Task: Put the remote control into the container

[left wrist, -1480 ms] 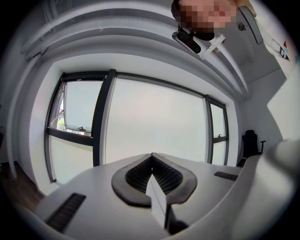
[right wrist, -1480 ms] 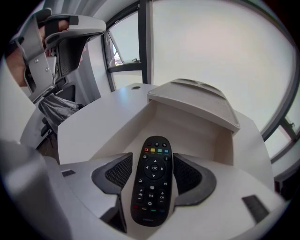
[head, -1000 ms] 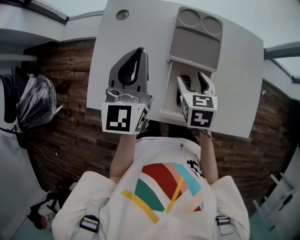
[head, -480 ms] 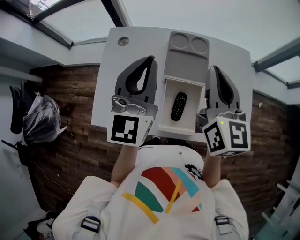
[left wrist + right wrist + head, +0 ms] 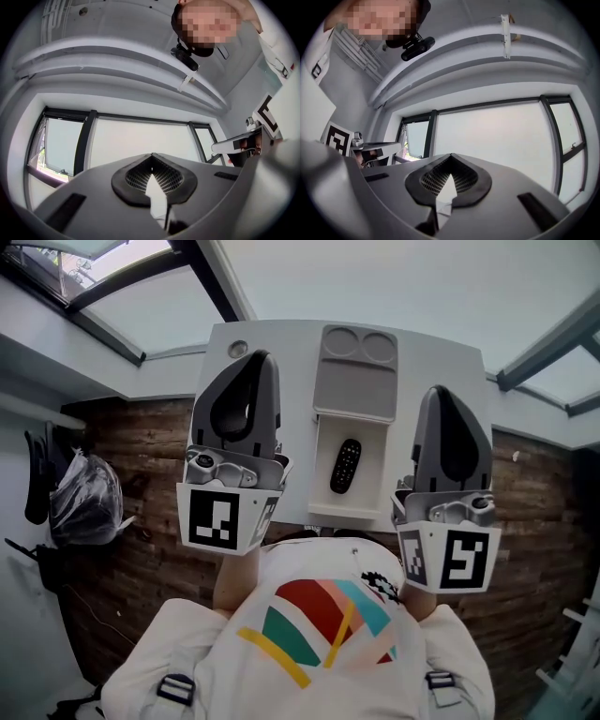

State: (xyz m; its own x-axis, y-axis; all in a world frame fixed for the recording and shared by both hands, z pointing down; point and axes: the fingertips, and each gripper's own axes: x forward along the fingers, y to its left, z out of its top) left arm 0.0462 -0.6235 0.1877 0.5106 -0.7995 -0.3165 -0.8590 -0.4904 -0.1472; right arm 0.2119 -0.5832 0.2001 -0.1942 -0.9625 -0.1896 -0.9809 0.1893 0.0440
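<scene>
Both grippers are now lifted clear of the white bench [image 5: 295,357]. The left gripper [image 5: 255,357] and right gripper [image 5: 439,390] stand raised on either side of the white rectangular container [image 5: 373,479], their noses turned upward. Each gripper view looks only at ceiling and window.

A second ago the right gripper was down inside the container with its jaws spread around the black oval remote control [image 5: 345,465]. Since then it has let go, drawn back to the right and closed. In its own view the right gripper [image 5: 450,158] has its jaws pressed together with nothing between them. The left gripper [image 5: 151,159] is likewise closed on nothing and has only risen from where it hovered beside the container.

The remote control lies flat on the floor of the container's open compartment, slightly slanted and touched by neither gripper. The grey panel [image 5: 354,390] with two round recesses sits just beyond it, at the far end of the compartment.

From how things lie, the placing looks finished: the remote control is inside and released. The withdrawal of both grippers reads as the end of the job, not a pause before another grasp.
</scene>
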